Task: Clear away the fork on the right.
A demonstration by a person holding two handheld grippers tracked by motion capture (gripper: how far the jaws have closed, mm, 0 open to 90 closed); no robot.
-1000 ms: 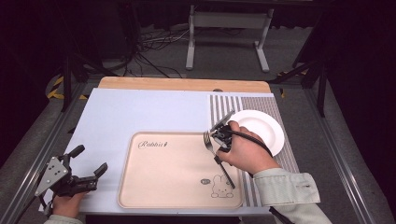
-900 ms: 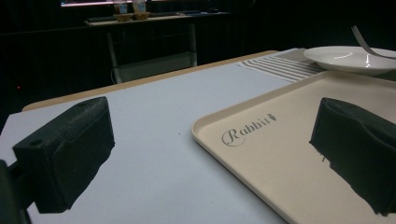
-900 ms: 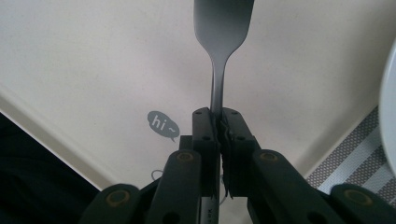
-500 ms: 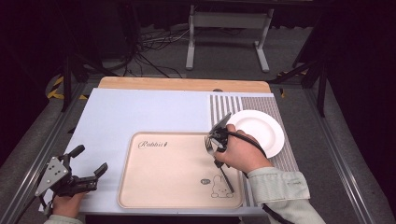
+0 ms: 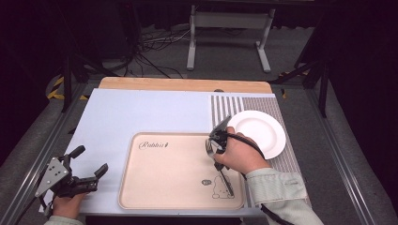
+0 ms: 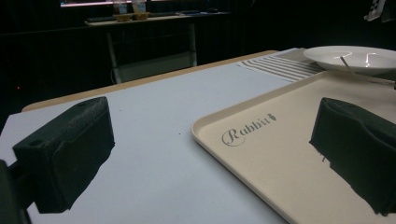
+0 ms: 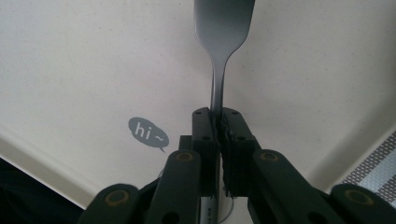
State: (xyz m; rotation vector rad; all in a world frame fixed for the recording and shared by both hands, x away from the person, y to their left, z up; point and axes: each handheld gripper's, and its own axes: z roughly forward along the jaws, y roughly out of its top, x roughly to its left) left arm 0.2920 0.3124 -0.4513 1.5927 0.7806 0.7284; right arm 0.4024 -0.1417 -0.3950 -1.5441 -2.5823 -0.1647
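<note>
We had the right gripper (image 7: 218, 122) w/ jaws pinching the fork (image 7: 223, 28) handle over the beige tray (image 5: 159, 197). Lower level, then release. Left gripper (image 5: 89, 174) jaws spread, idle at desk edge.

Table evenly lit against dark surroundings; high view soft, close jaws blurred.

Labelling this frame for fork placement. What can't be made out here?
- Fork tines: cut off by the top edge in the right gripper view; too small in the high view.
- Whether the fork touches the tray: its middle is hidden by the right gripper and hand.
- Plate: right side cut by the edge in the left gripper view.
</note>
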